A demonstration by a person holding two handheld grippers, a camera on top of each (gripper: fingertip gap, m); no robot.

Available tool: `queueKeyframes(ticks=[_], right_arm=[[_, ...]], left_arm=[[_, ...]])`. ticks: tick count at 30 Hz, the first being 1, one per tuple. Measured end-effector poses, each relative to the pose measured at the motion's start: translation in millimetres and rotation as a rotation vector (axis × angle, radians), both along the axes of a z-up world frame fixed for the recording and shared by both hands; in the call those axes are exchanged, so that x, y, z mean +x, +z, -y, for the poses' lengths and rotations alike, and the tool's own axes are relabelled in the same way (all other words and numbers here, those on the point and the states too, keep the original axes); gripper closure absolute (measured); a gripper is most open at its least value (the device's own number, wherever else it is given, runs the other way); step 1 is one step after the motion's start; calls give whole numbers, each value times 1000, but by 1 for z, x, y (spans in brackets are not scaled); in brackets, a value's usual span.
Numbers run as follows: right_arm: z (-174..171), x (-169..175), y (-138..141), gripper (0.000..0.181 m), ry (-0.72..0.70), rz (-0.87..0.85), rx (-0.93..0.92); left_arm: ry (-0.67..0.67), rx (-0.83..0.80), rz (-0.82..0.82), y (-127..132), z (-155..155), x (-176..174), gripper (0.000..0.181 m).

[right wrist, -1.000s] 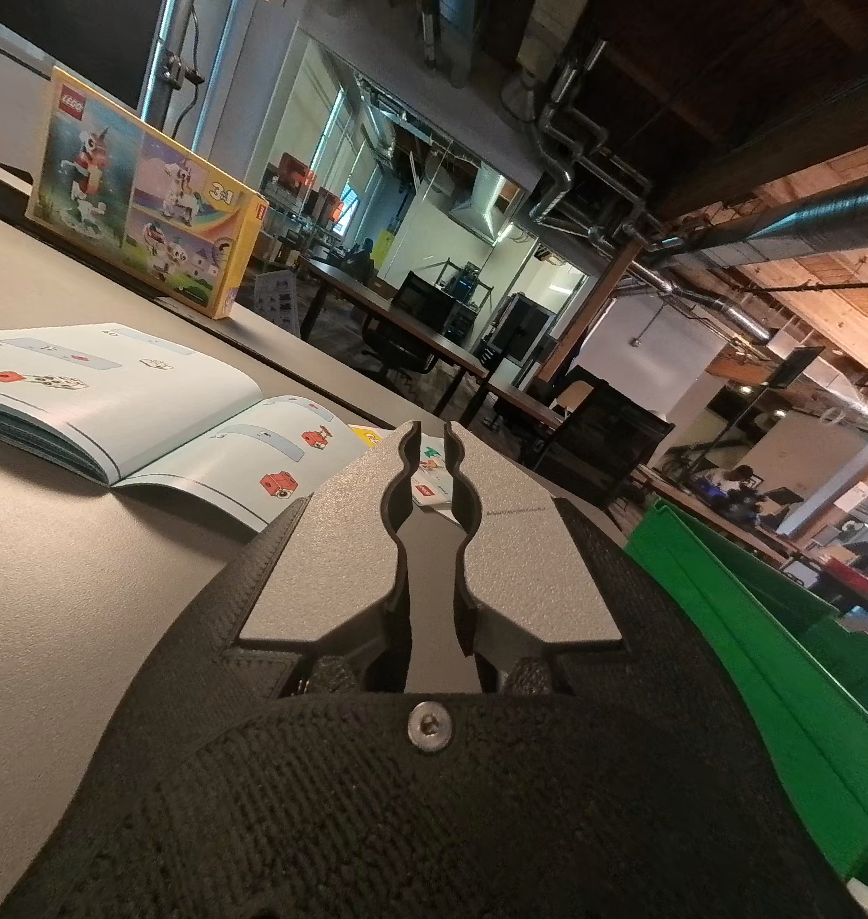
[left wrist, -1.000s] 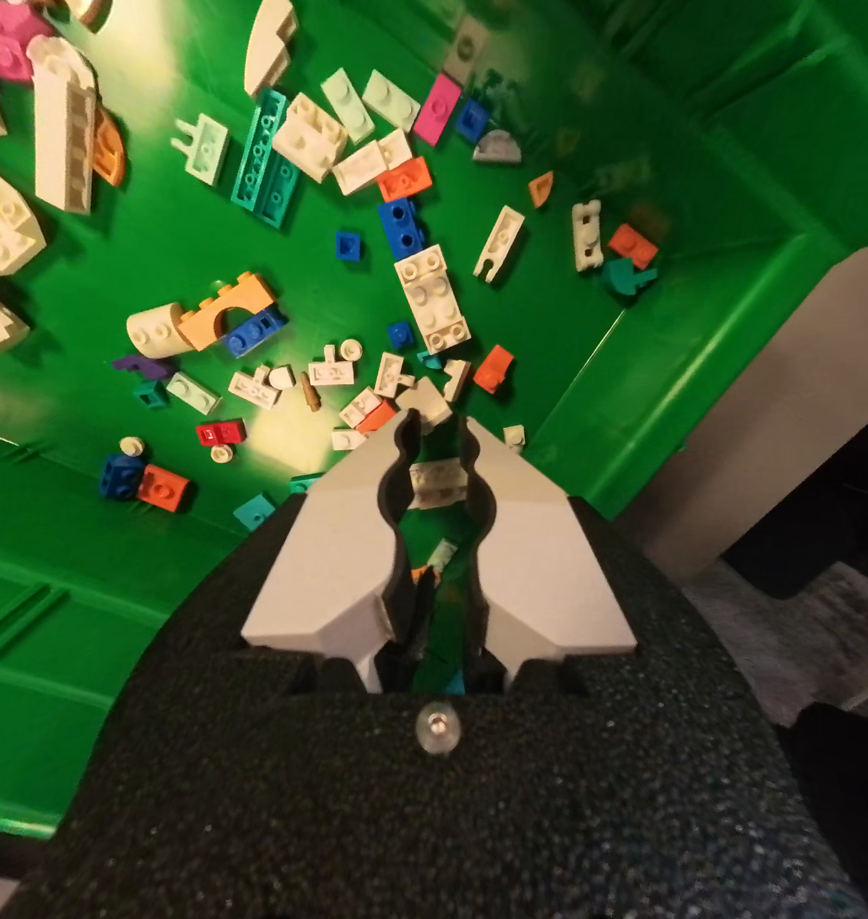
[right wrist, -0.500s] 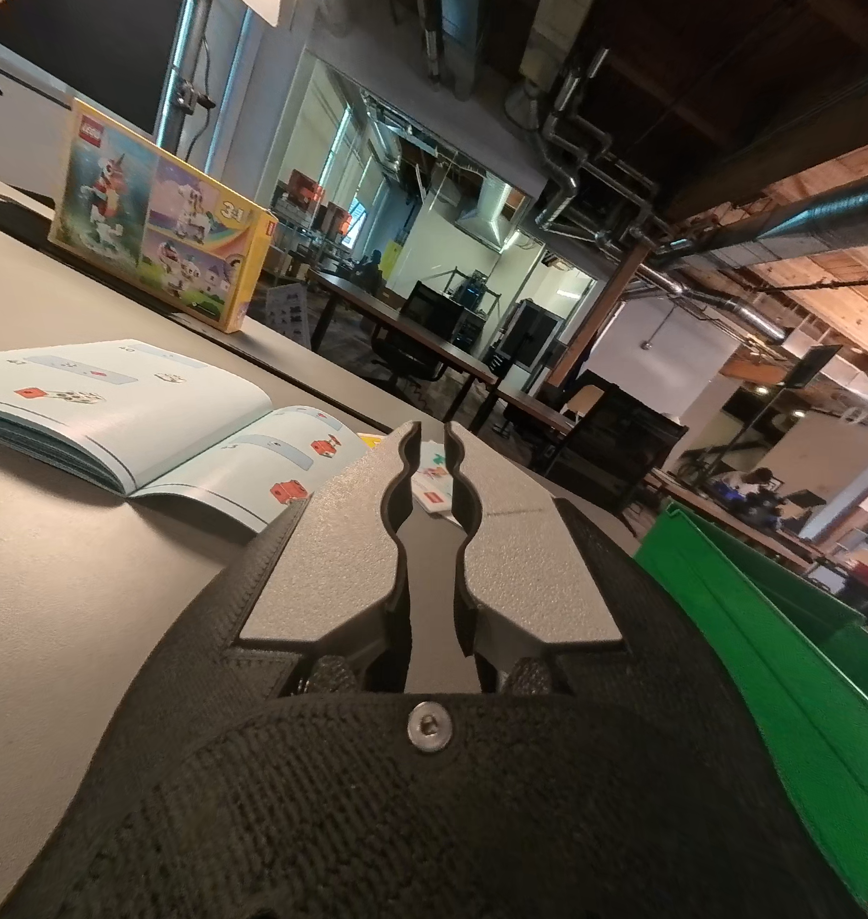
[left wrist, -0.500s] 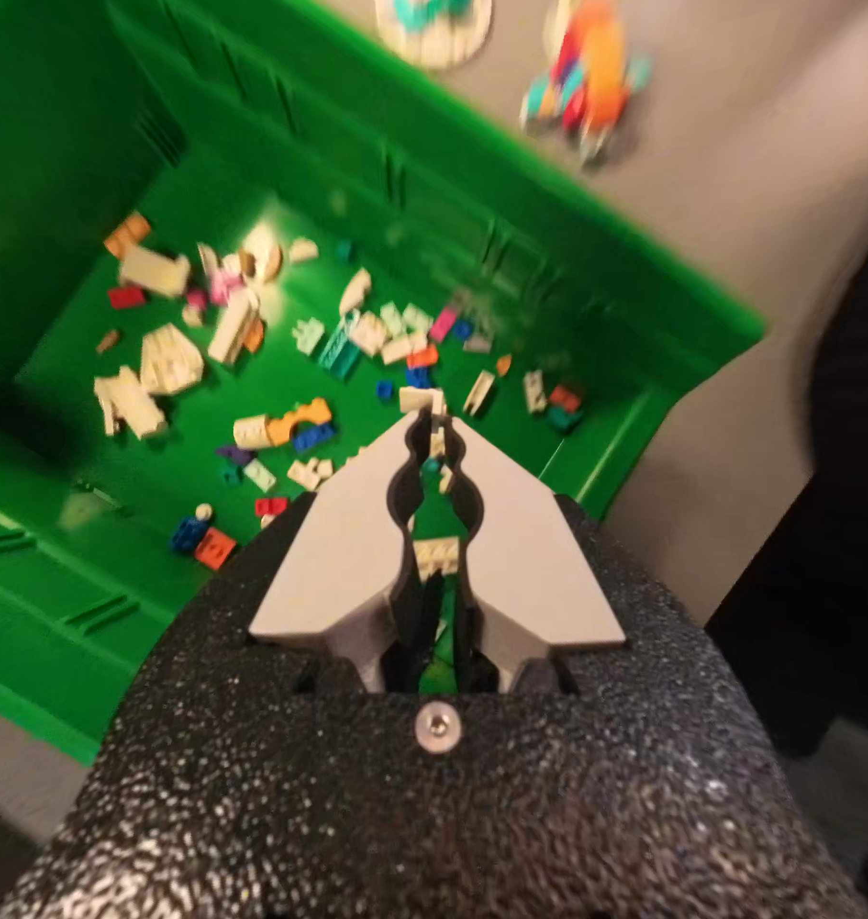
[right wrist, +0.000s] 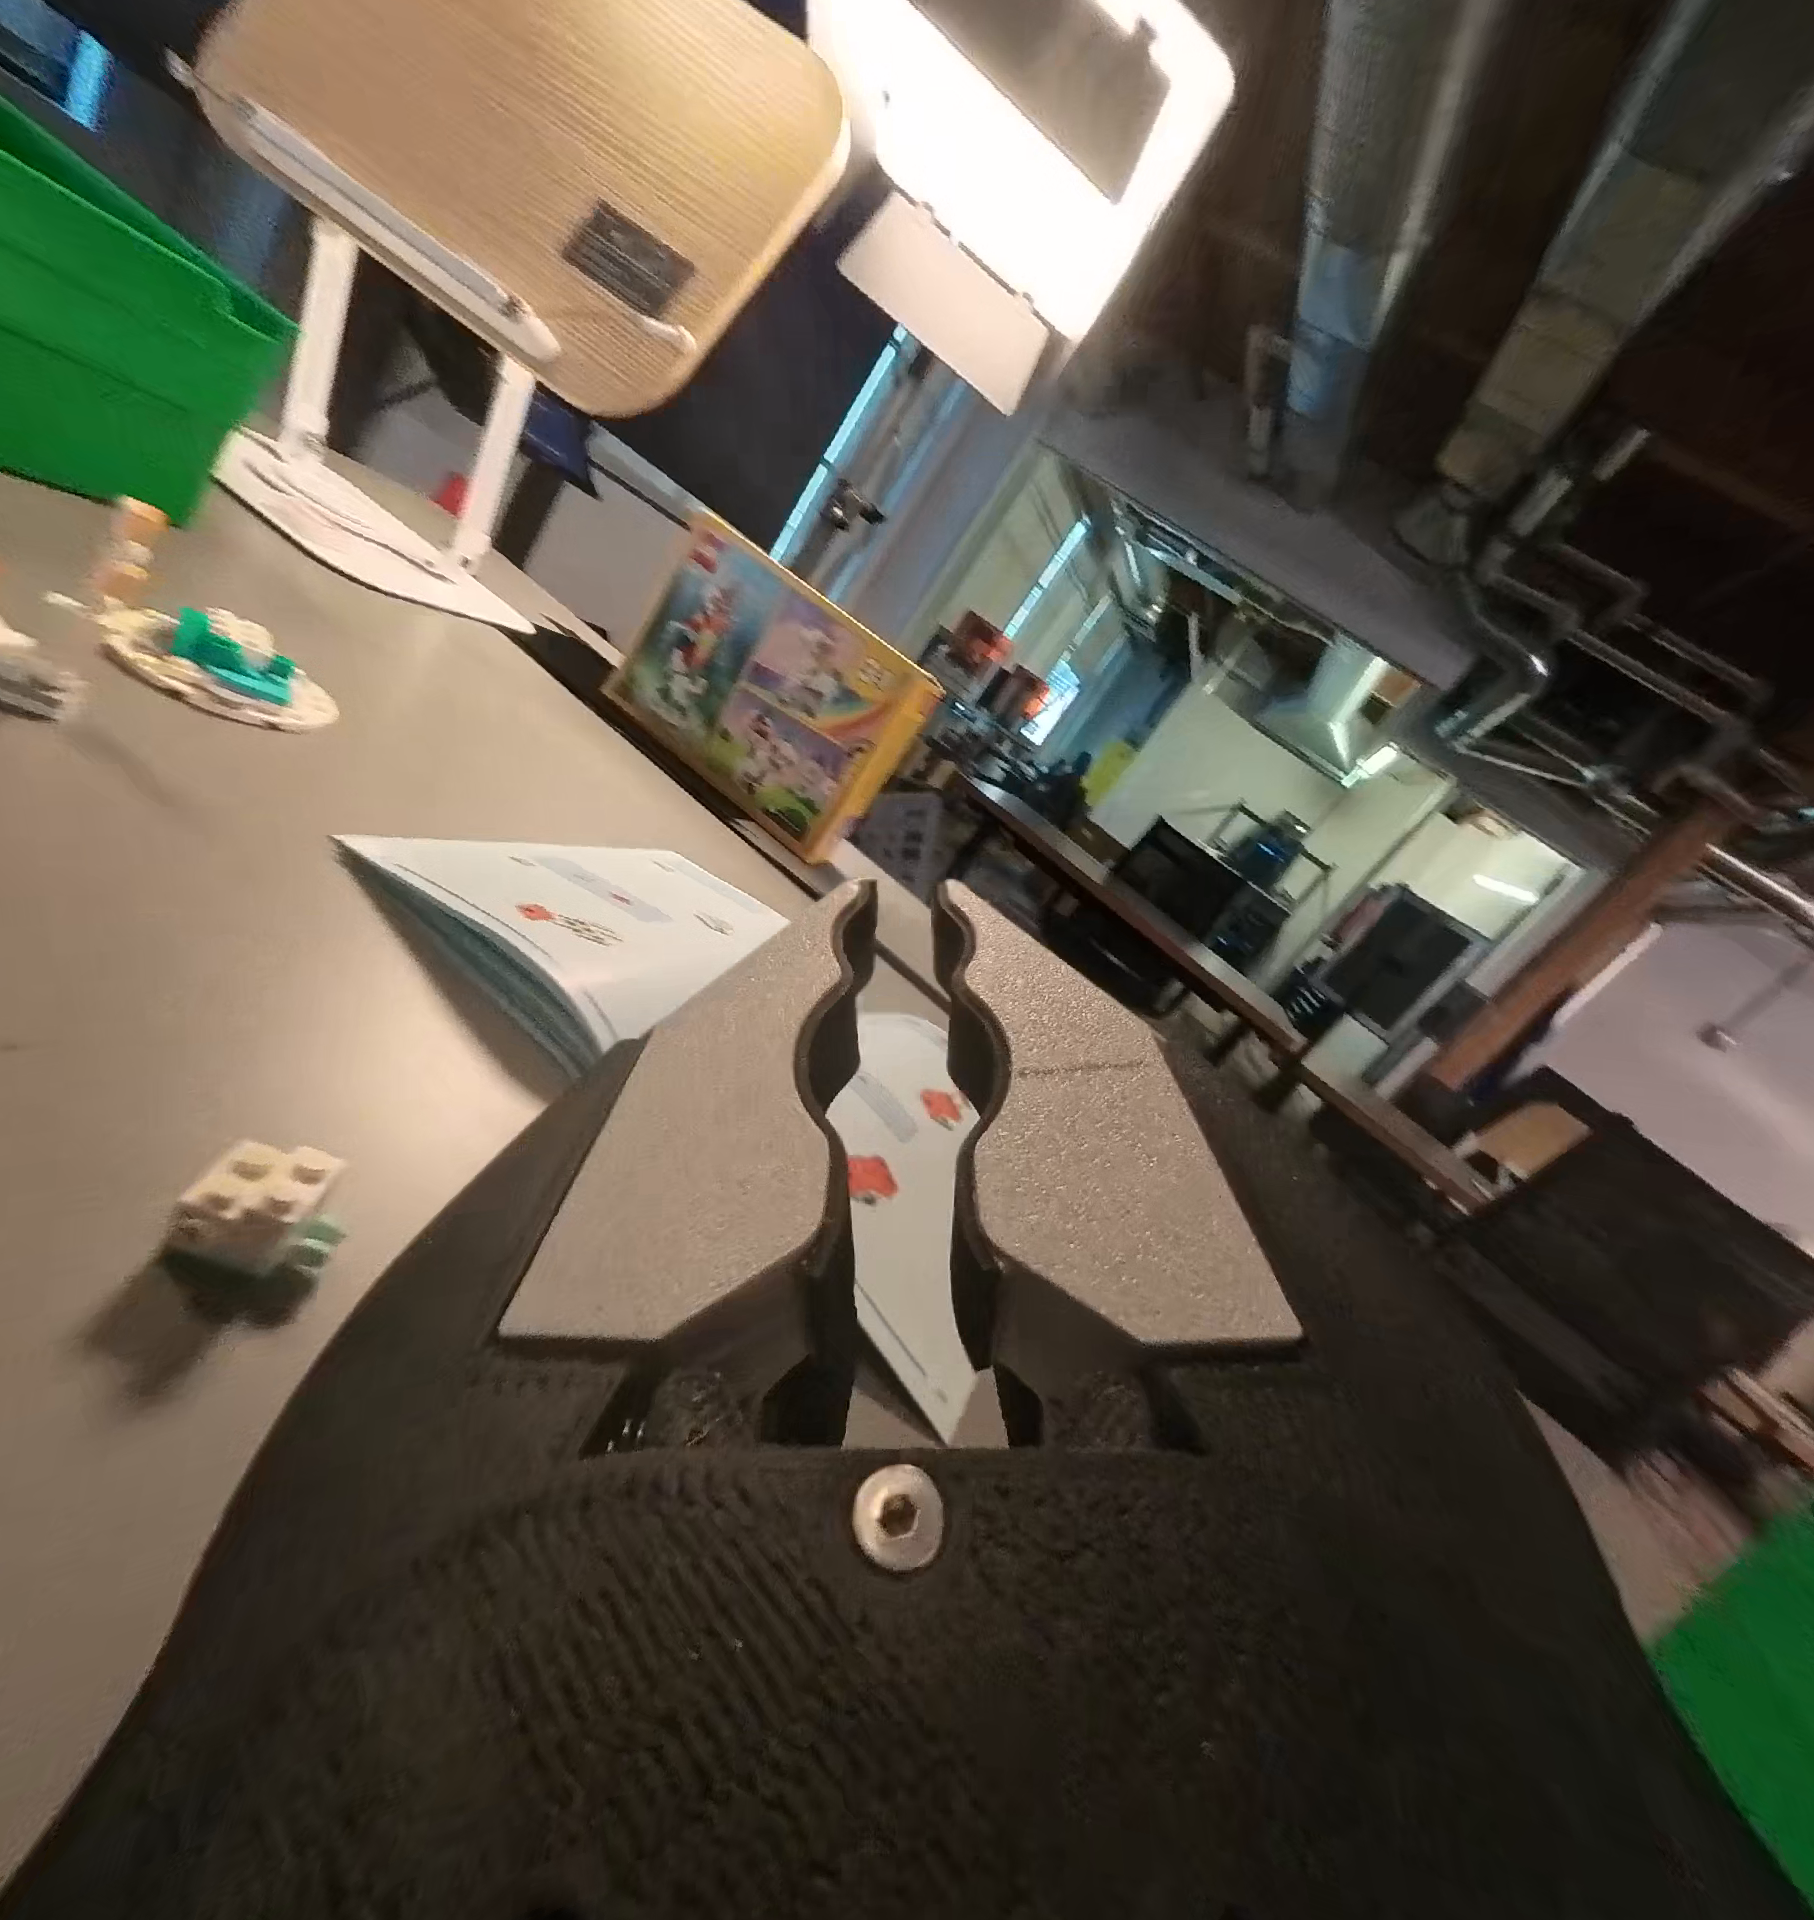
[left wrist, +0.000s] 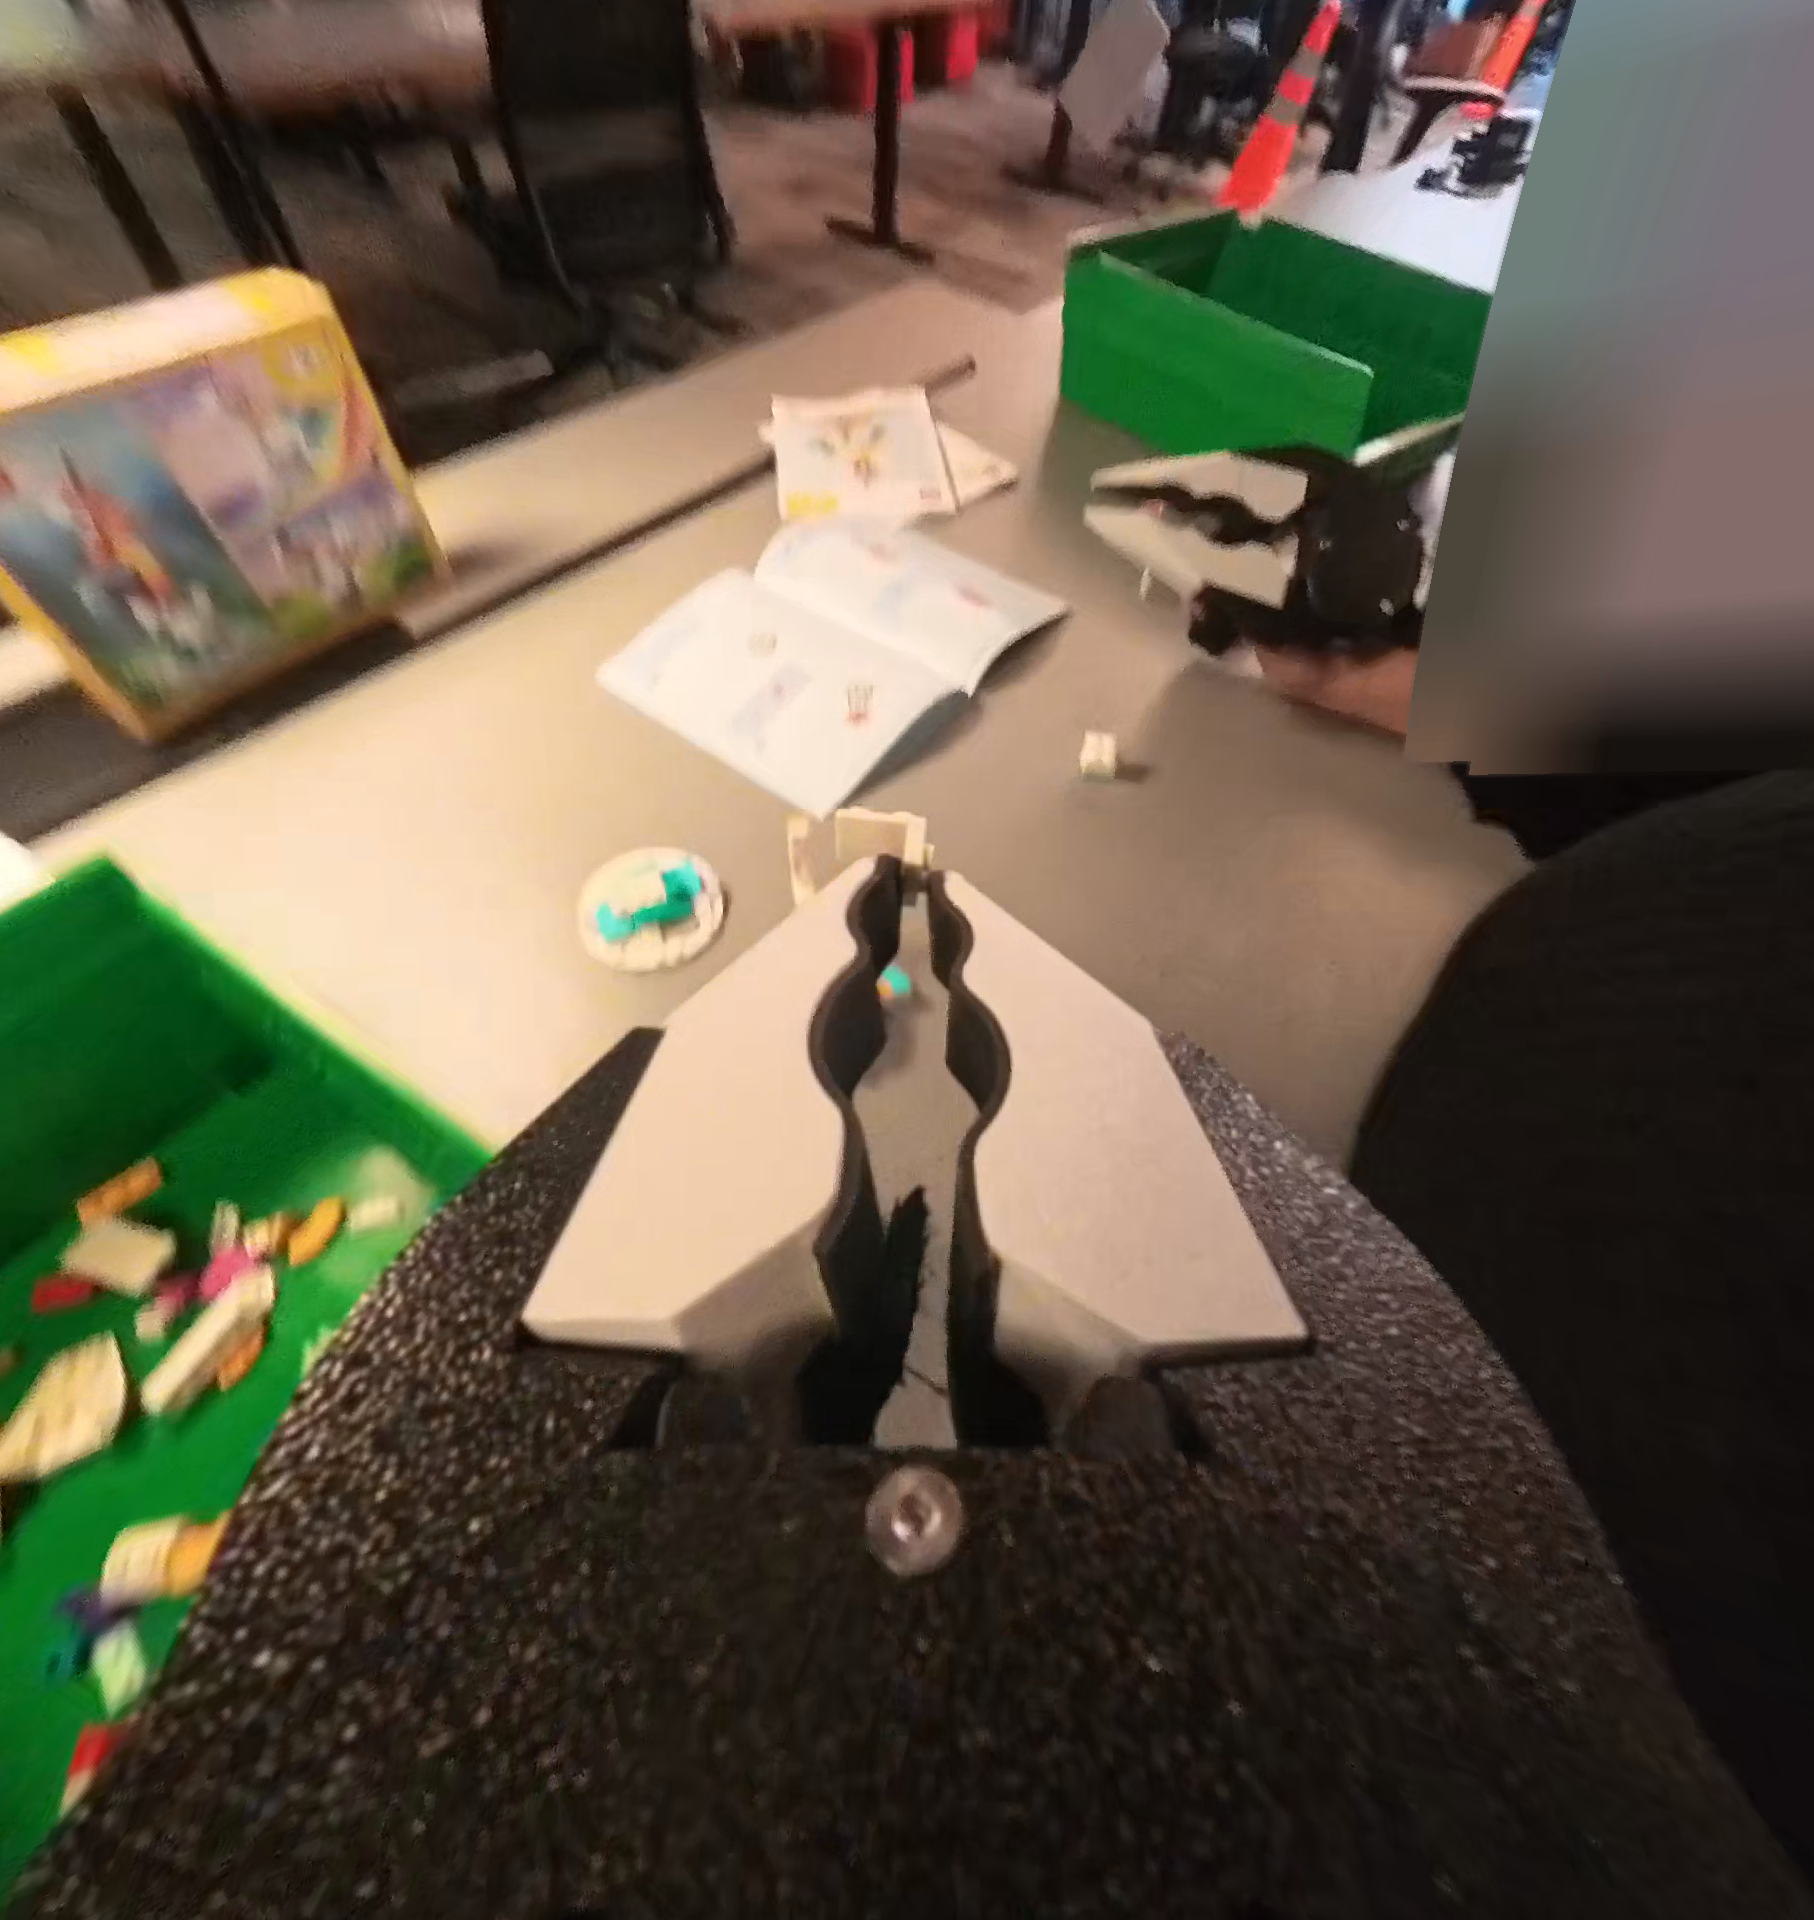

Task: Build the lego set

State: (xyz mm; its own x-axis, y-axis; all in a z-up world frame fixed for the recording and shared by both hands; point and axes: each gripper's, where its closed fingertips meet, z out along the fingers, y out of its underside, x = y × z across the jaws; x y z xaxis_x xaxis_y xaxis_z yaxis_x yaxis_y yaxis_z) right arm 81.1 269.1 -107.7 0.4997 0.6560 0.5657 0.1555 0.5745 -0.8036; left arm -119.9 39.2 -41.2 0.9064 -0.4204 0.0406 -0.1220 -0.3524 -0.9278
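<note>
Swinging up from the green bin, the left gripper clamps a small white brick over the table, the right gripper rests slightly apart and empty, and only small sub-builds like the round white plate exist.
</note>
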Motion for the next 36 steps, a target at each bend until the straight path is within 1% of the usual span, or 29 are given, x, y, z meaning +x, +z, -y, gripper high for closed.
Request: queueKeyframes(ticks=[1, 3, 5, 7, 9, 10, 11, 12, 15, 18, 20, 22, 23, 25, 28, 33, 34, 36], right_arm=[[6, -2, 1, 173, 32, -9, -12], [17, -3, 5, 173, 89, -36, -49], [30, -2, 12, 173, 155, -67, -108], [44, -5, 14, 168, 229, -54, -161], [53, -9, 8, 166, 246, 14, -148], [57, -12, 3, 166, 271, 48, -168], [64, -16, -2, 166, 323, 67, -226], [72, -18, -5, 166, 388, 64, -310], [86, -19, 3, 163, 557, -33, -597], [88, -22, 3, 155, 656, -91, -917], [98, -23, 10, 152, 791, -150, -1125], [104, -21, 18, 153, 903, -224, -1280], [105, -21, 19, 152, 933, -246, -1324], [108, -23, 17, 153, 945, -243, -1349], [114, -28, 7, 155, 912, -165, -1296], [111, -28, 8, 159, 908, -188, -1295], [110, -28, 7, 164, 908, -187, -1296], [111, -28, 6, 167, 902, -166, -1283]], left_arm=[[9, 71, -27, 5, -10, 17, 179], [2, 219, -22, 11, -33, 59, 179], [23, 312, -46, 1, -58, 91, 179], [3, 387, -84, -11, -78, 122, 179], [2, 452, -163, -25, -97, 142, 179], [-12, 459, -201, -34, -104, 151, 179], [-17, 455, -233, -42, -110, 158, 179], [-6, 468, -254, -46, -116, 162, 178], [48, 553, -278, -46, -125, 165, 178], [64, 613, -311, -44, -126, 167, 178], [62, 635, -308, -44, -124, 170, 178], [68, 630, -326, -48, -125, 171, 178], [65, 624, -329, -51, -125, 172, 178], [51, 610, -327, -55, -126, 174, 179], [35, 598, -325, -60, -127, 178, 179], [6, 586, -344, -69, -125, 181, 178], [1, 584, -350, -70, -125, 182, 178], [-6, 583, -364, -72, -125, 181, 179]])
